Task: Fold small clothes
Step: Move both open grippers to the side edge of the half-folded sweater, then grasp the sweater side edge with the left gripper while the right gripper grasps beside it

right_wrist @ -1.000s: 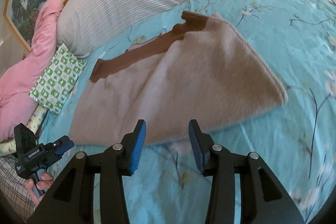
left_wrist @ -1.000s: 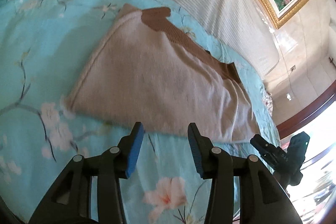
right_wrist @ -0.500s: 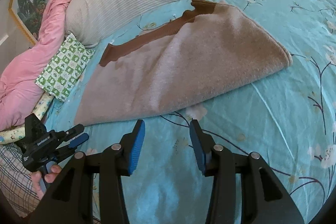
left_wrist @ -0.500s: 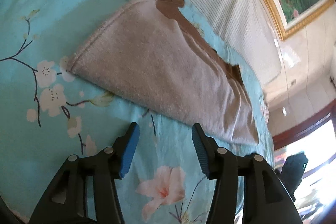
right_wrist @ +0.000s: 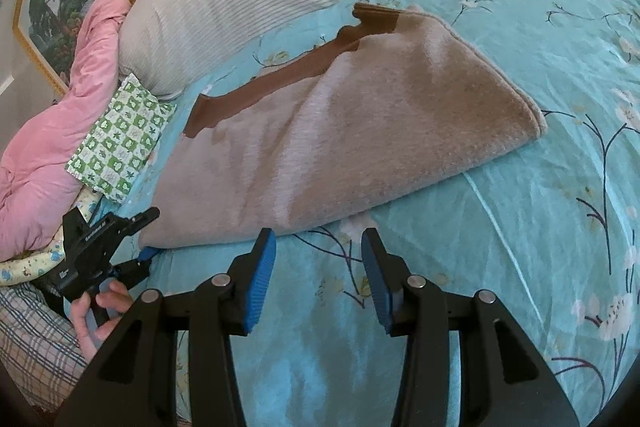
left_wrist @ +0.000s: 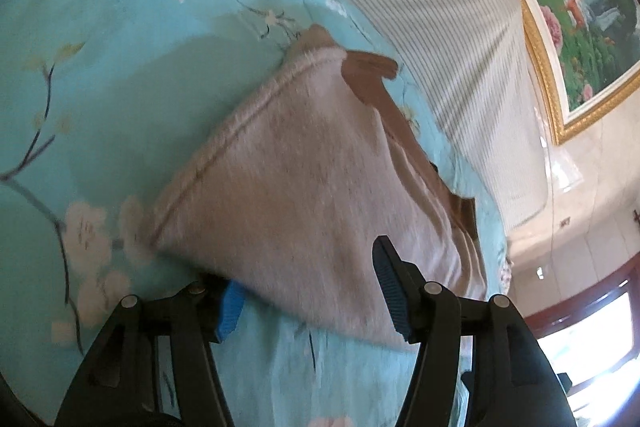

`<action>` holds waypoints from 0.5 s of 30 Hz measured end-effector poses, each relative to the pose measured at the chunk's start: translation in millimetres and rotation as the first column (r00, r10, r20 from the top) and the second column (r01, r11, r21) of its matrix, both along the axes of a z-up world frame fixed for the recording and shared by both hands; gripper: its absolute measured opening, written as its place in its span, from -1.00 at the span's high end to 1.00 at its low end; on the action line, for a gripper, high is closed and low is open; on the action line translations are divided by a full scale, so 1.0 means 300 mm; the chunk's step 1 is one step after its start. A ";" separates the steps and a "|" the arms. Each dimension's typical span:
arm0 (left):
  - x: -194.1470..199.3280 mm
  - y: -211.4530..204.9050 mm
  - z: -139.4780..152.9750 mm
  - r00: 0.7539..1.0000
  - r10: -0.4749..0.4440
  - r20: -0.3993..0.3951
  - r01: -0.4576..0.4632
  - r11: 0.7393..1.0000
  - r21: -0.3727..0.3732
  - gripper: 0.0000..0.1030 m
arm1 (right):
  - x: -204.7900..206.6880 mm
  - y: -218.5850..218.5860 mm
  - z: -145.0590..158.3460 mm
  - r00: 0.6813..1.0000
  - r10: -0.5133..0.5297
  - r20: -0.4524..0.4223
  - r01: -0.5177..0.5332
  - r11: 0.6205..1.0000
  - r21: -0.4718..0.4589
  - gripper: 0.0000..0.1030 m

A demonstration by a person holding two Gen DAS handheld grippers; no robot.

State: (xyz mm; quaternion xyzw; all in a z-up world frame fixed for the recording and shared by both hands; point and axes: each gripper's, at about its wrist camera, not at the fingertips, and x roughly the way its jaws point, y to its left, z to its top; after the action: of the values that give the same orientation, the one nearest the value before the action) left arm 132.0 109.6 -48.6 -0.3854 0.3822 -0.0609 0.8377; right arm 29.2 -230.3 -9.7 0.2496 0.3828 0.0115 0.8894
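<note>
While left gripper straddles sweater edge, jaws apart.

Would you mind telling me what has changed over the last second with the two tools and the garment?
The left tool has moved forward to the beige garment: its jaws now straddle the near corner, one finger slid under the edge, still open. The right tool has backed slightly away and stays open and empty. The garment remains folded on the blue floral bedspread.
</note>
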 end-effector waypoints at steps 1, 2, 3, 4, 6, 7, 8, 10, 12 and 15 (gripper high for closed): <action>0.020 0.003 0.002 1.000 0.013 0.001 -0.013 1.000 0.004 -0.16 | 0.002 -0.004 -0.001 1.000 -0.001 -0.001 0.001 1.000 0.002 0.11; 0.027 0.007 0.002 1.000 0.020 0.002 -0.020 1.000 0.005 -0.16 | 0.004 -0.008 -0.001 1.000 -0.002 -0.002 0.002 1.000 0.003 0.11; 0.039 0.009 0.003 1.000 0.030 0.005 -0.030 1.000 0.010 -0.16 | 0.007 -0.014 0.000 1.000 -0.002 -0.001 0.002 1.000 0.004 0.11; 0.056 0.009 0.006 0.999 0.041 0.009 -0.041 0.999 0.024 -0.14 | 0.010 -0.016 0.002 1.000 -0.004 -0.001 0.004 1.000 0.003 0.11; 0.071 0.011 0.008 0.999 0.044 0.013 -0.045 0.998 0.041 -0.09 | 0.019 -0.029 0.006 1.000 -0.006 -0.001 0.006 1.000 0.005 0.11; 0.082 0.006 0.013 0.999 0.046 0.020 -0.047 0.998 0.053 0.16 | 0.026 -0.039 0.009 1.000 -0.005 0.000 0.005 1.000 0.006 0.11; 0.088 0.001 0.019 0.999 0.044 0.027 -0.046 0.997 0.064 0.35 | 0.032 -0.044 0.013 1.000 -0.005 0.000 0.005 1.000 0.003 0.11; 0.101 -0.019 0.036 0.999 0.029 0.042 -0.033 0.995 0.096 0.79 | 0.045 -0.061 0.023 1.000 -0.004 0.004 0.004 1.000 -0.003 0.11; 0.106 -0.052 0.076 0.997 0.013 0.076 -0.026 0.985 0.171 0.86 | 0.063 -0.087 0.041 1.000 -0.005 0.012 0.005 1.000 -0.010 0.11; 0.096 -0.100 0.141 0.989 -0.043 0.141 0.011 0.975 0.222 0.88 | 0.091 -0.129 0.074 0.999 -0.005 0.032 0.005 1.000 -0.010 0.11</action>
State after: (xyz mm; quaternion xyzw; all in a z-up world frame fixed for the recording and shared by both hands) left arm 160.8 79.7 -6.4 -0.2791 0.3299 -0.0574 0.9000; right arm 56.4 -269.0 12.6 0.2460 0.3678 0.0115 0.8967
